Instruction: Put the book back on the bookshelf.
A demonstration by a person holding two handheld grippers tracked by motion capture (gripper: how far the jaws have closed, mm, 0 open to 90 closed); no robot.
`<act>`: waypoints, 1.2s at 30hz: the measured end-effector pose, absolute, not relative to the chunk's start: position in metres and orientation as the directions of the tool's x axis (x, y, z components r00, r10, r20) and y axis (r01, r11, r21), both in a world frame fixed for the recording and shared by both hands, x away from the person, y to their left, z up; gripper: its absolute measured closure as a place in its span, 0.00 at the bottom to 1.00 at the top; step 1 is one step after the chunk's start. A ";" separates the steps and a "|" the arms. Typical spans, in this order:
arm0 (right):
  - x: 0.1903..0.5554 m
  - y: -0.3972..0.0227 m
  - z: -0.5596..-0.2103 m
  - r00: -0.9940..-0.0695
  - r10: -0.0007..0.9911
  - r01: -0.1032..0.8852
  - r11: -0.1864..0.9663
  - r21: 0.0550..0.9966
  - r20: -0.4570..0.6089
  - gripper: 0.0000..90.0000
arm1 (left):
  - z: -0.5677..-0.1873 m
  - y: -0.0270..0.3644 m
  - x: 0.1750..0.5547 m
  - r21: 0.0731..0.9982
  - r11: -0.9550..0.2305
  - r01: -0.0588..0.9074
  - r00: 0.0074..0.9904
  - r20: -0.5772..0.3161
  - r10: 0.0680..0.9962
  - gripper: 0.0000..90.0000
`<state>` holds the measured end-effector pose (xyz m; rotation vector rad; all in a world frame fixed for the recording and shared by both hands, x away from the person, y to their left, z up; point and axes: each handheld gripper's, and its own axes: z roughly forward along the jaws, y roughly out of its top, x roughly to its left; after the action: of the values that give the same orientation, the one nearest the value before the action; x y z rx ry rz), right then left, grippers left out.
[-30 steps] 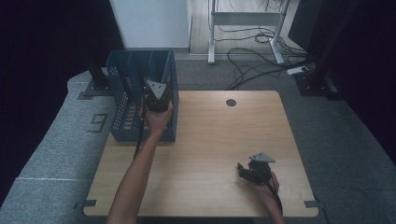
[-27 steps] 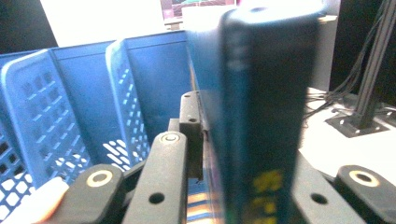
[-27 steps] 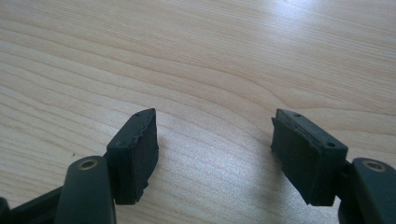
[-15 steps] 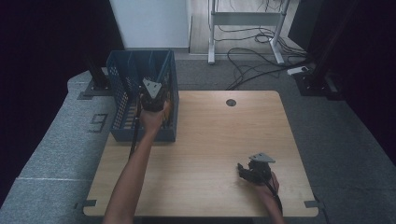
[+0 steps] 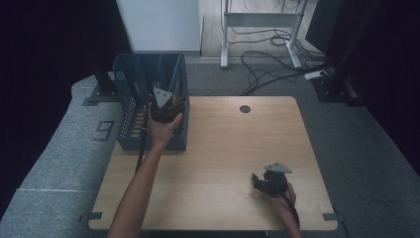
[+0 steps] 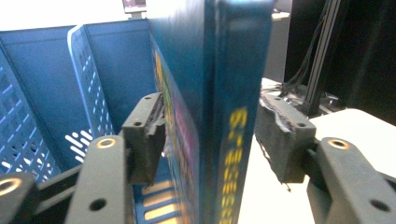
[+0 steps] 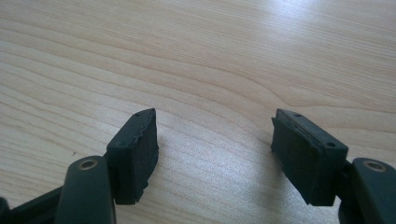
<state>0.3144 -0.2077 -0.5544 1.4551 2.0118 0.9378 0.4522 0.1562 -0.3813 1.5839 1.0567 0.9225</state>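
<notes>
A thick dark blue book (image 6: 224, 93) with yellow print on its spine stands upright between the jaws of my left gripper (image 6: 210, 126), and both pads press its covers. The book sits at the right-hand end of a blue perforated basket (image 6: 56, 84). From above, my left gripper (image 5: 166, 101) reaches over the near right corner of the blue basket (image 5: 129, 99), and the hand hides the book. My right gripper (image 5: 258, 181) rests low on the wooden table (image 5: 223, 144) at the front right. Its jaws stand wide apart, open, with bare wood (image 7: 210, 70) between them.
The basket has upright dividers and stands on the table's far left corner, partly over the edge. A round cable hole (image 5: 244, 108) is near the table's back edge. Behind the table, cables (image 5: 267, 59) and a white frame stand on the floor.
My left hand and gripper have edged slightly farther over the basket. The right gripper has stayed where it was.
</notes>
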 end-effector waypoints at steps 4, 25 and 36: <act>0.314 -0.208 -0.554 -0.317 0.948 0.618 0.198 0.761 0.010 0.34 | -0.384 0.161 0.451 0.967 -0.136 0.216 0.341 0.055 0.938 0.43; 0.315 -0.207 -0.554 -0.315 0.949 0.621 0.196 0.759 0.013 0.34 | -0.409 0.187 0.420 0.945 -0.103 0.312 0.409 -0.036 0.912 0.39; 0.315 -0.207 -0.554 -0.313 0.949 0.620 0.194 0.760 0.013 0.34 | -0.429 0.194 0.392 0.935 -0.129 0.330 0.473 -0.045 0.880 0.39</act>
<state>0.3153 -0.2072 -0.5543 1.4623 2.0097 0.9376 0.3922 0.1938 -0.4288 1.6918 1.0475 0.6682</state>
